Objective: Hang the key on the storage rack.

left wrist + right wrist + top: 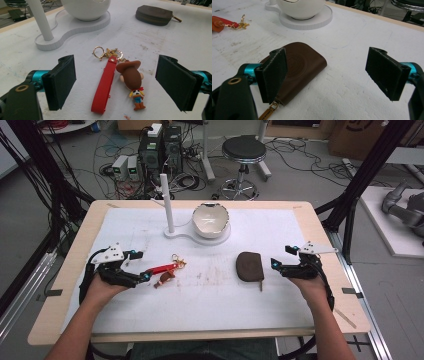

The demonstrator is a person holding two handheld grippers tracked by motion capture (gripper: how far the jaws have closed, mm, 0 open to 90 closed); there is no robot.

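left hand-held gripper (117,83) gapes wide, empty, straddling keychain (117,82) (approach stage, apparently); closing comes next. right hand-held gripper (332,75) likewise open beside pouch (300,67).

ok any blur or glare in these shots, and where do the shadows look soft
High view: slightly soft overall, with the keychain small and low in detail. Left gripper view: the keychain figure is sharp, with faint, soft shadows. Right gripper view: the brown pouch is crisp; the white bowl is bright but not blown out.

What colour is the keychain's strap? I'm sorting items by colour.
Red, with a gold stud; the strap shows best in the left gripper view.
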